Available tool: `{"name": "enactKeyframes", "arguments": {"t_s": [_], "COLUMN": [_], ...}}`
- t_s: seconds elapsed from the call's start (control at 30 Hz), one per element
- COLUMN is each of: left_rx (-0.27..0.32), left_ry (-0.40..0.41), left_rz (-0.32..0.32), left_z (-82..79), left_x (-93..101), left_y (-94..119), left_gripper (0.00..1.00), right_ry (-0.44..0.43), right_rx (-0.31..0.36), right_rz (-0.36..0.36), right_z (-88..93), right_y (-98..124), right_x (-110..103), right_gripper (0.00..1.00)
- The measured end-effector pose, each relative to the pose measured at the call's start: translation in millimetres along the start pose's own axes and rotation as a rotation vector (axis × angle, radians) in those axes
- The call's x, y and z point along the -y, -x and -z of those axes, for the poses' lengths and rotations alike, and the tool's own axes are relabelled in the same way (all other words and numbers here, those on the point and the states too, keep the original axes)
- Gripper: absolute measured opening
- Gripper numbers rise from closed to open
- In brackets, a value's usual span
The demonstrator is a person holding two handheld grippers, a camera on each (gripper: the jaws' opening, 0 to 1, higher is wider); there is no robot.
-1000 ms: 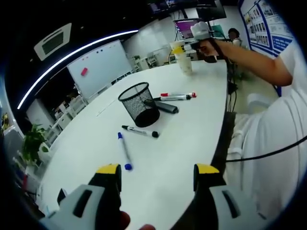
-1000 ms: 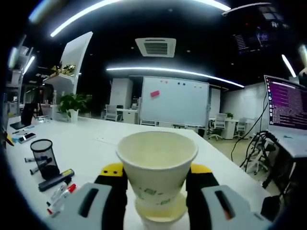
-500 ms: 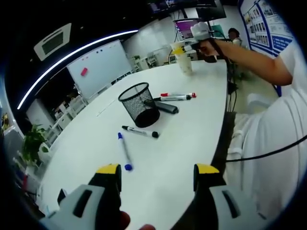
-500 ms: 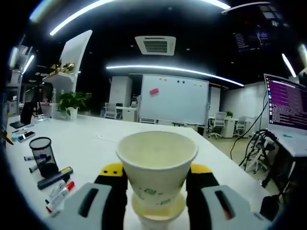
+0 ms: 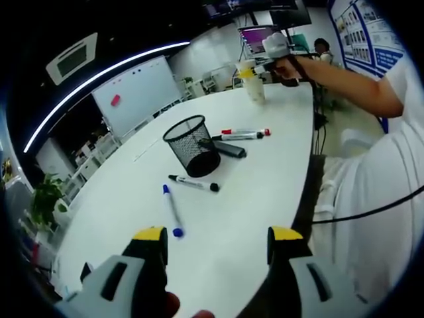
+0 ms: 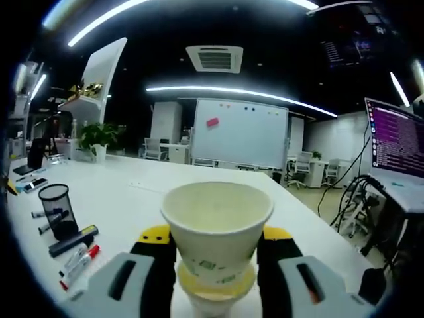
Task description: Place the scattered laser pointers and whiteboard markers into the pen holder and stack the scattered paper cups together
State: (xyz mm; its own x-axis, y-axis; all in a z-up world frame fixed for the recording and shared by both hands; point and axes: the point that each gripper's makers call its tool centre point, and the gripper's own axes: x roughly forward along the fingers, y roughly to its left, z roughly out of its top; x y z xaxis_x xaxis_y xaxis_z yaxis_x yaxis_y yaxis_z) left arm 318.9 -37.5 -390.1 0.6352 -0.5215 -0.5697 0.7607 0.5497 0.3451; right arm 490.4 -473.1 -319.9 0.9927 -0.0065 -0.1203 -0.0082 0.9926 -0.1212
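My left gripper (image 5: 218, 237) is open and holds nothing, low over the white table (image 5: 252, 199). Ahead of it lie a blue marker (image 5: 172, 209) and a black marker (image 5: 193, 182), near the black mesh pen holder (image 5: 193, 143). A black laser pointer (image 5: 229, 148) and two red-capped markers (image 5: 245, 134) lie just past the holder. At the table's far end my right gripper (image 6: 215, 248) is shut on a paper cup (image 6: 217, 222), which sits partly inside a second cup (image 6: 215, 285) beneath it. The holder (image 6: 56, 209) and the markers (image 6: 76, 260) appear at the left of the right gripper view.
A person's arm (image 5: 344, 76) reaches along the table's right edge to the cups (image 5: 255, 85). A laptop (image 6: 397, 149) stands at the right, beyond the cups. A whiteboard (image 6: 242, 142) and office chairs stand behind the table.
The held cup has sunk a little deeper into the cup beneath it, and the right gripper view has shifted slightly. The left gripper has not moved.
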Motion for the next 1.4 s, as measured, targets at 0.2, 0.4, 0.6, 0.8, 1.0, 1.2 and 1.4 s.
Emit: {"name": "enactKeyframes", "arguments": {"t_s": [0.2,0.4,0.6,0.8,1.0,1.2,1.4], "left_rx": [-0.001,-0.005,-0.006,-0.004,-0.007,-0.009,-0.007], "left_ry": [-0.001,0.001,0.005,0.008,0.008,0.009,0.011], "left_rz": [0.002,0.0,0.005,0.002,0.003,0.005,0.003], "left_z": [0.6,0.7,3.2,4.5,5.1,6.9,6.8], "left_x": [0.6,3.0,3.1,1.0,1.6,2.0,1.0], "left_y": [0,-2,-1,-1,-2,-2,-1], "left_gripper": [0.61,0.61,0.61,0.61,0.61,0.61,0.61], "right_ry": [-0.006,-0.001,-0.002,-0.003,-0.008,-0.009,-0.012], "right_rx": [-0.004,-0.023,-0.041,-0.05,-0.055,-0.054,-0.056], "right_rz": [0.001,-0.005,-0.014,-0.021,-0.02,-0.022,-0.025], "right_z": [2.7,12.2,20.0,22.6,26.0,25.5,26.2], "right_y": [13,10,5,-2,-1,-2,-10], "right_x": [-9,-11,-11,-9,-11,-11,-4], "right_gripper": [0.49,0.49,0.49,0.49,0.49,0.49,0.49]}}
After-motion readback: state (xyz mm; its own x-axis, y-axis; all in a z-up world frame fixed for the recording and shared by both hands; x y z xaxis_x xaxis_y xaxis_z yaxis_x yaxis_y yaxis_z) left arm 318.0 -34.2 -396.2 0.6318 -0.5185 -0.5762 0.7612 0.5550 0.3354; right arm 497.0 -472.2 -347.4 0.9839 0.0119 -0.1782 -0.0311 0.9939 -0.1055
